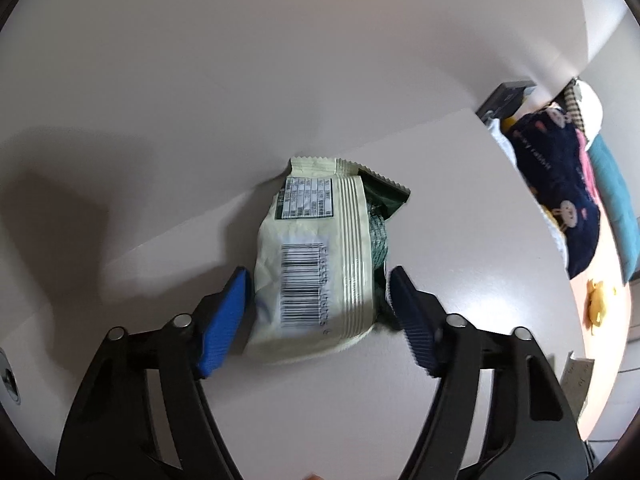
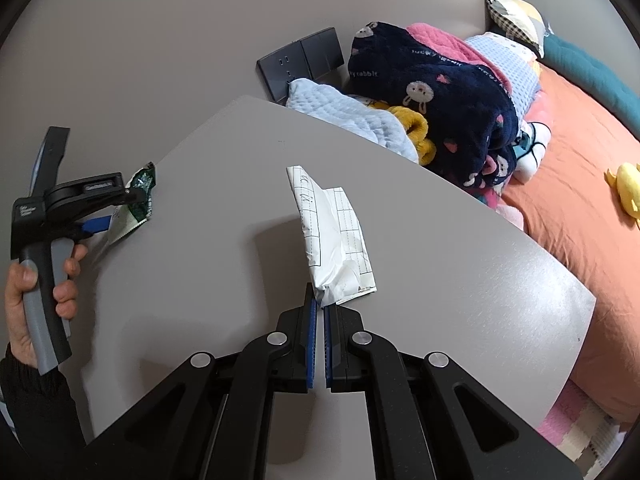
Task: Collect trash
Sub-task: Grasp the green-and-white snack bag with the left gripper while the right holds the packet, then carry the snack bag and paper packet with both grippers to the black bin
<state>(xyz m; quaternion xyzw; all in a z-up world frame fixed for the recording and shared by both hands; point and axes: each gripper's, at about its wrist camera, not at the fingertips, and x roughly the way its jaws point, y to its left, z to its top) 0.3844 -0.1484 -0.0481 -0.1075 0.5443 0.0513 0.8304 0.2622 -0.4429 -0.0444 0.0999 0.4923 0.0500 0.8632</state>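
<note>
My left wrist camera looks steeply down, close over a snack wrapper [image 1: 320, 256] on the grey table [image 1: 460, 208]. My right wrist view faces down across that table [image 2: 440, 248], sharing wrapper [image 2: 140, 200] and bedding [image 2: 440, 92].

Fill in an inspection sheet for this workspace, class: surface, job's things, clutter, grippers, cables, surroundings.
Surface: grey table.
Job's things: snack wrapper lying flat; crumpled paper.
Clutter: nothing seen.
Grippers: left gripper straddles the wrapper, pads not pressing; right gripper shut on the paper's near end.
Cables: nothing seen.
Surroundings: wall sockets, folded blankets, orange bed, yellow toy.
</note>
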